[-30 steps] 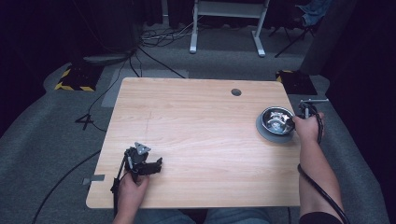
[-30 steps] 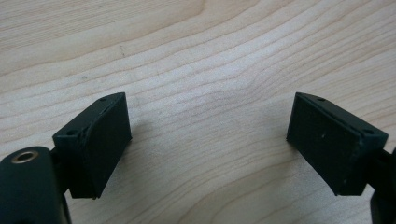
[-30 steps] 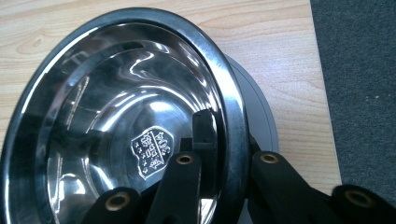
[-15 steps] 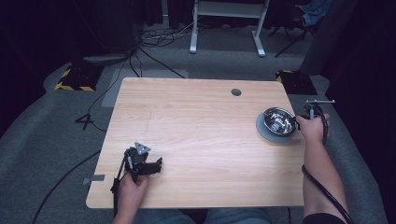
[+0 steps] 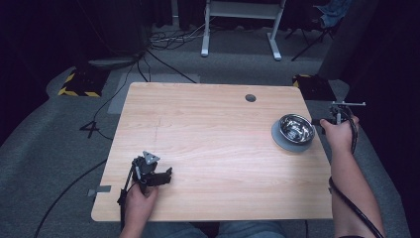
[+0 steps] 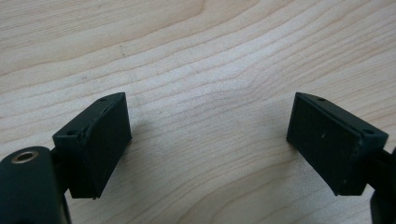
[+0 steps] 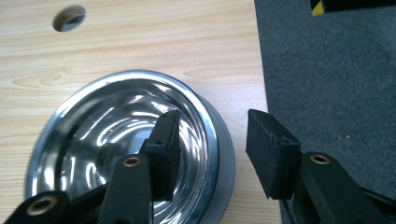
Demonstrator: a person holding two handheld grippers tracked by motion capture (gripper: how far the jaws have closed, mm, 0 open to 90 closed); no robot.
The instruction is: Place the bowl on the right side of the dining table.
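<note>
A shiny steel bowl (image 5: 295, 128) sits on a grey round pad (image 5: 280, 140) near the table's right edge. My right gripper (image 5: 318, 121) is at the bowl's right side, held by a hand reaching in from the right. In the right gripper view the gripper (image 7: 212, 142) is open and straddles the rim of the bowl (image 7: 116, 140): one jaw hangs inside, the other outside beyond the pad (image 7: 229, 154). My left gripper (image 5: 166, 174) rests at the table's near left, open over bare wood (image 6: 208, 140) with nothing between its jaws.
The light wooden table (image 5: 208, 124) has a round cable hole (image 5: 250, 97) at the back right. Grey carpet (image 7: 327, 70) lies just past the right edge. Cables and a white frame stand on the floor behind the table.
My right hand and gripper have slid a little to the right, toward the table's edge, away from the bowl's middle. The left gripper has stayed put.
</note>
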